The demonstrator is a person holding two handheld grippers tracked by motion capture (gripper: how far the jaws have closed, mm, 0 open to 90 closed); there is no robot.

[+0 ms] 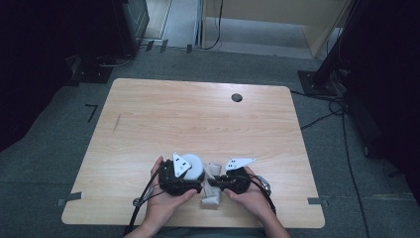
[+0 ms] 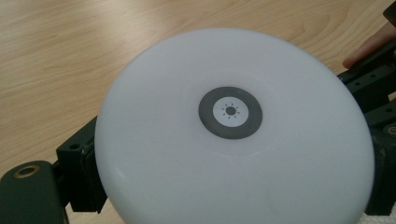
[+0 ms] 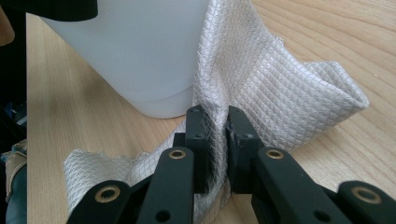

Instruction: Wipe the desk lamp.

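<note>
A white round dome [image 2: 233,140] with a grey ring mark at its centre sits between the jaws of my left gripper [image 1: 192,171]. Black fingers [image 2: 79,168] press against its left and right rims, so the gripper is shut on it. The dome [image 1: 192,166] is at the near middle of the table, and in the right gripper view its white side [image 3: 140,46] rests on the wood. My right gripper [image 3: 217,123] is shut on a fold of a cream quilted cloth [image 3: 280,84]. The cloth [image 1: 212,198] lies beside the dome, touching its wall. Both of the person's hands hold the grippers close together.
The light wooden table [image 1: 198,119] has a round dark cable hole [image 1: 236,97] near its far edge. Grey carpet surrounds it, with black stands and cables [image 1: 327,116] at the right. The table's front edge runs just below the hands.
</note>
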